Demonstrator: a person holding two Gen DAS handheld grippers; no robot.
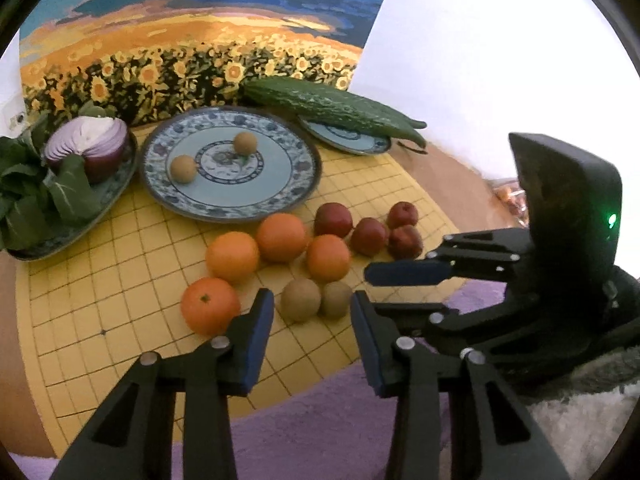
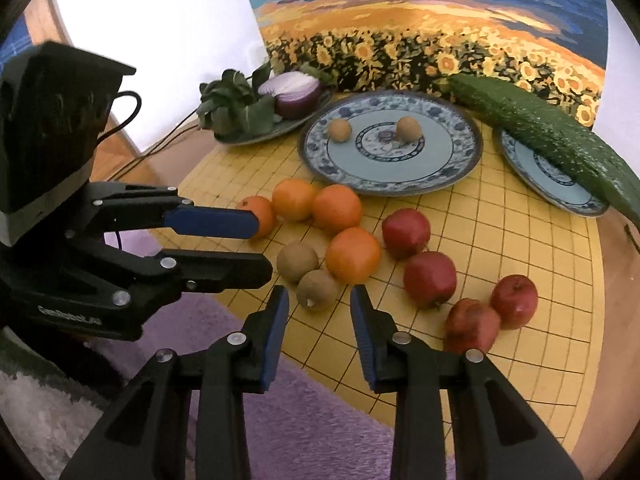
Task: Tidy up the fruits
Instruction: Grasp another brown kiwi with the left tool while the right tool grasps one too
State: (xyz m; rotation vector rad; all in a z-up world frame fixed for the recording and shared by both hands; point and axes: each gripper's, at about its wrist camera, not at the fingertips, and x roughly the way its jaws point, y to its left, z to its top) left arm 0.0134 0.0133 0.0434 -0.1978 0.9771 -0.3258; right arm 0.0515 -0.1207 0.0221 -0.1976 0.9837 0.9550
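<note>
Two kiwis [image 1: 213, 157] sit on the big blue-and-white patterned plate [image 1: 304, 168], apart from each other, one near the centre medallion, one toward the left rim. Two more kiwis [image 1: 316, 299] lie touching on the yellow grid mat [image 1: 120, 300], just ahead of the left gripper [image 1: 312, 320], whose blue-padded jaws stand apart with nothing between them (the pair of kiwis shows through the gap, not gripped). Four oranges [image 1: 256, 256] lie loose on the mat left of and behind those kiwis, the nearest one just beside the left gripper's left finger. Four red apples [image 1: 370, 226] cluster further right, near the mat's edge.

Right gripper [image 2: 320, 312] hovers over the mat's near edge, jaws apart and empty, the nearer mat kiwi [image 2: 318, 290] just ahead of the gap. In the right wrist view the left gripper comes in from the left, its upper blue pad overlapping one orange [image 2: 260, 214]; contact cannot be told.

Behind the big plate: a smaller patterned plate [image 1: 360, 142] at right with a bumpy bitter gourd [image 1: 332, 108] lying across it, overhanging both sides; a dark oval dish [image 1: 80, 220] at left holding a halved red onion [image 1: 90, 146], cut face up, and leafy greens [image 1: 24, 192]. Sunflower-field painting [image 1: 180, 40] leans against the white wall behind. Purple fuzzy rug [image 1: 320, 420] under the mat's near edge
</note>
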